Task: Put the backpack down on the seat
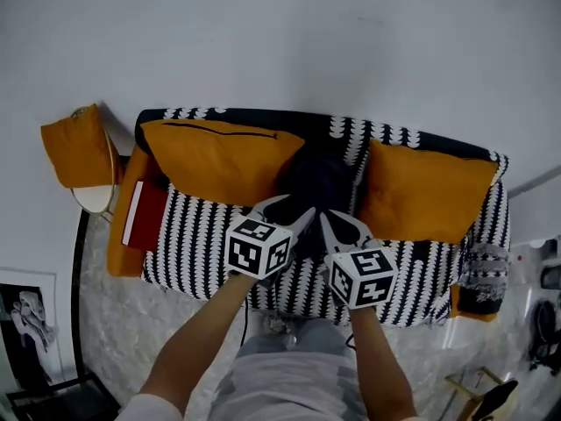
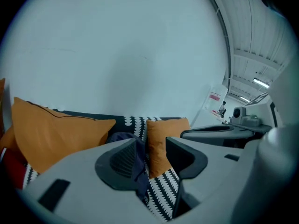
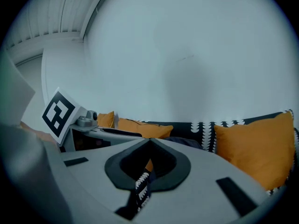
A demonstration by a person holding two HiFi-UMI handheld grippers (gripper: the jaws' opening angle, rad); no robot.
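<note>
A dark navy backpack [image 1: 320,178] rests on the seat of the black-and-white patterned sofa [image 1: 202,235], between two orange cushions. My left gripper [image 1: 302,213] hovers just in front of it. In the left gripper view, the left gripper [image 2: 152,157] is open, with a dark blue strap [image 2: 138,169] draped against its left pad and the backpack [image 2: 122,136] behind. My right gripper [image 1: 329,220] sits beside the left one. In the right gripper view, the right gripper [image 3: 149,141] has its tips together and a dark strap [image 3: 145,188] runs down through the hollow between the jaws.
A large orange cushion [image 1: 219,156] lies left of the backpack and another orange cushion [image 1: 425,191] lies right. A red flat item [image 1: 145,213] sits on the sofa's left end. A round side table [image 1: 92,196] with an orange pillow stands further left. A grey throw [image 1: 482,270] hangs on the right arm.
</note>
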